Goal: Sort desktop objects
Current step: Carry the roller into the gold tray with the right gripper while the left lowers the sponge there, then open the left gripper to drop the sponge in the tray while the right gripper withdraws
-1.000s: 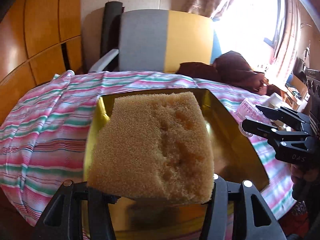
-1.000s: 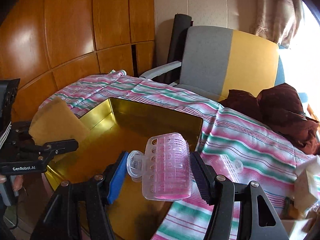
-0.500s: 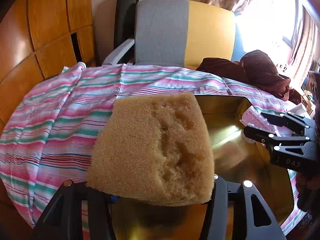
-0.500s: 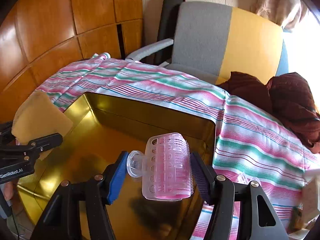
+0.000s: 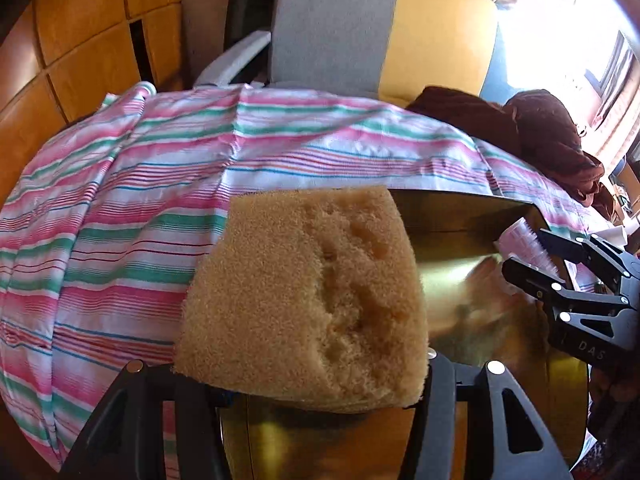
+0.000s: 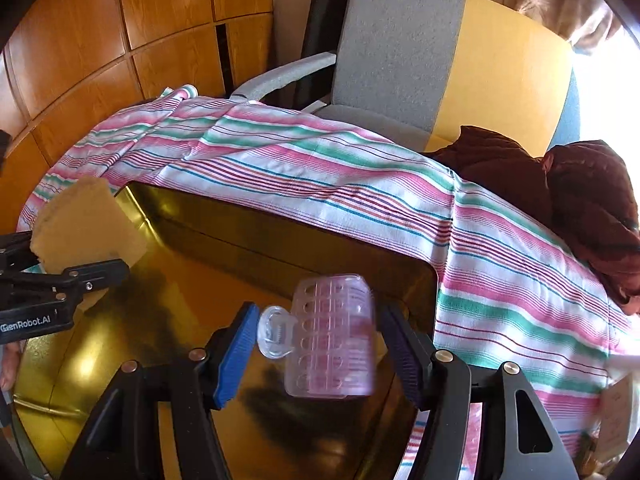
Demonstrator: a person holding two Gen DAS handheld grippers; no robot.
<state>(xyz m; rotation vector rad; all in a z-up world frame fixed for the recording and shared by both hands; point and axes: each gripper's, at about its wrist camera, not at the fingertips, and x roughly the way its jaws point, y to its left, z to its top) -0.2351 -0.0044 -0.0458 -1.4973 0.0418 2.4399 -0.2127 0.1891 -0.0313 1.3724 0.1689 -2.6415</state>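
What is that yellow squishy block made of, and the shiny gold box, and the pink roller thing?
The sponge looks like soft foam: matte, tan, full of tiny pores and dents. The tray seems to be metal with a glossy gold finish, since it mirrors light and shadows. The hair roller looks like clear pink plastic, see-through with rows of holes.

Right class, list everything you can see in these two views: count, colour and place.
sponge: one, tan, gripped in the left claw, over the tray's left edge
roller: one, clear pink, blurred, between the right claw's fingers with a gap on each side, over the tray
tray: one, gold, on the cloth
cloth: one, pink, green and white stripes, under the tray
chair: one, grey and yellow, behind the cloth
garment: one, dark brown, bunched at the cloth's far right
left claw: one, black, shut on the sponge
right claw: one, black with blue pads, open
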